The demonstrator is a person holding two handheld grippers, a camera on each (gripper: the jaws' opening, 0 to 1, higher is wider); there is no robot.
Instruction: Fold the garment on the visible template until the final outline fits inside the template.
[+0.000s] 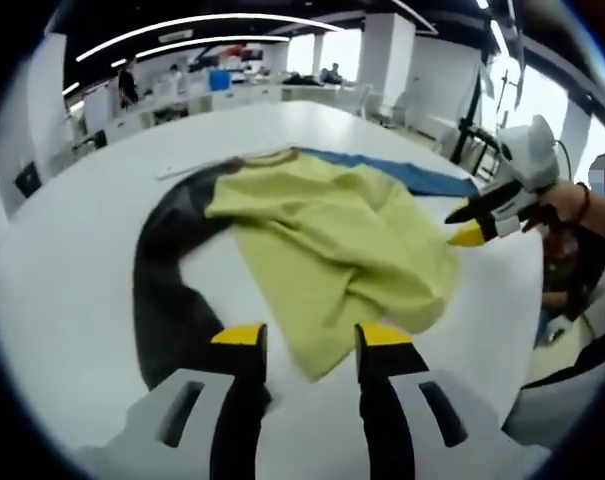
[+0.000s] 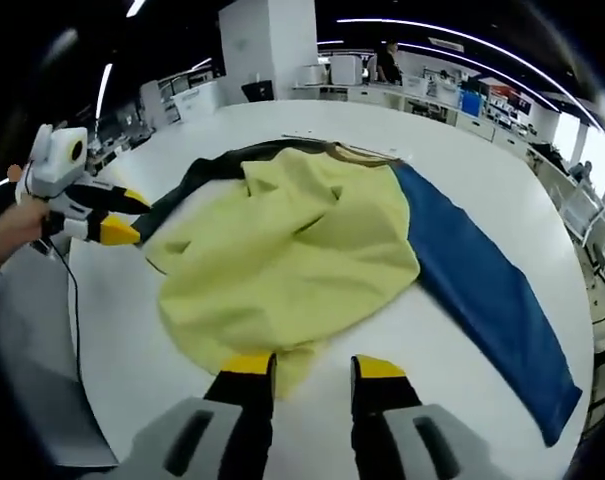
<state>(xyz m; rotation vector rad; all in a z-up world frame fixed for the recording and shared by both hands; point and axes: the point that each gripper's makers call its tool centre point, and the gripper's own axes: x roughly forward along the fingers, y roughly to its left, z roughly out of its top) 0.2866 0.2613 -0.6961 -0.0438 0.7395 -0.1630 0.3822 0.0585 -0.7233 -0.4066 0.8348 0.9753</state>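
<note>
A crumpled yellow-green garment (image 1: 332, 240) (image 2: 292, 250) lies on the white table over a template with a dark band (image 1: 167, 270) (image 2: 197, 180) and a blue band (image 1: 412, 175) (image 2: 482, 280). My left gripper (image 1: 310, 340) is open, and the garment's near corner lies between its yellow-tipped jaws without being pinched. At the garment's opposite edge my right gripper (image 2: 312, 368) is open too, with the hem reaching into the gap. The right gripper (image 1: 464, 226) hovers at the garment's right side, held by a hand. The left gripper (image 2: 127, 215) shows beside the dark band.
The round white table (image 1: 72, 300) (image 2: 462, 420) drops off near both grippers. A thin white strip (image 1: 182, 168) lies past the garment's collar. A cable (image 2: 77, 300) hangs at the table's left edge. Desks and people fill the office behind.
</note>
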